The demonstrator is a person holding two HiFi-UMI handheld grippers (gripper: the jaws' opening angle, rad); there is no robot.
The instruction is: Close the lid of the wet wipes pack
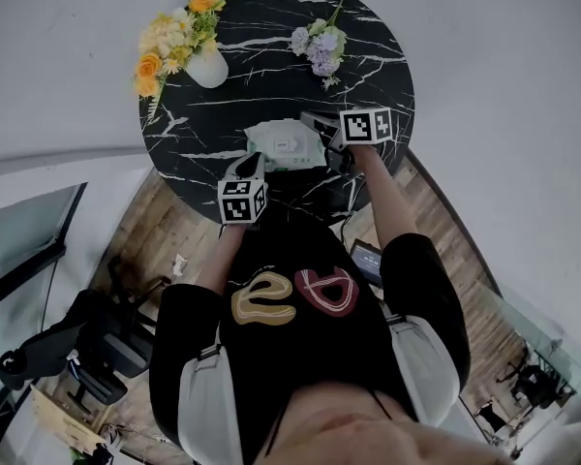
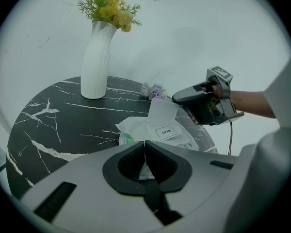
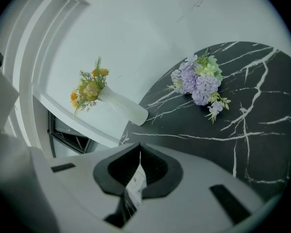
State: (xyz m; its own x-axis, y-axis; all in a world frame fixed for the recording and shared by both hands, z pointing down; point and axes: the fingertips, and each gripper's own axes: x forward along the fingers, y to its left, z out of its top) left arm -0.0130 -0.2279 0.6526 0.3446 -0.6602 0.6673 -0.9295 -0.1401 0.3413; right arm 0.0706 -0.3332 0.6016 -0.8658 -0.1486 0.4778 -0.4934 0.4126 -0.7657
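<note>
In the left gripper view we see the wet wipes pack (image 2: 157,132) on the marble table (image 2: 53,125), its lid flap (image 2: 162,111) held up by the right gripper (image 2: 175,99), whose own view shows only that flap pinched between its jaws, while the left gripper (image 2: 144,147) is closed on the pack's edge.

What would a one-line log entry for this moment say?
left gripper: shut on wet wipes pack edge | right gripper: shut on lid, flap raised | lid: not yet closed
</note>
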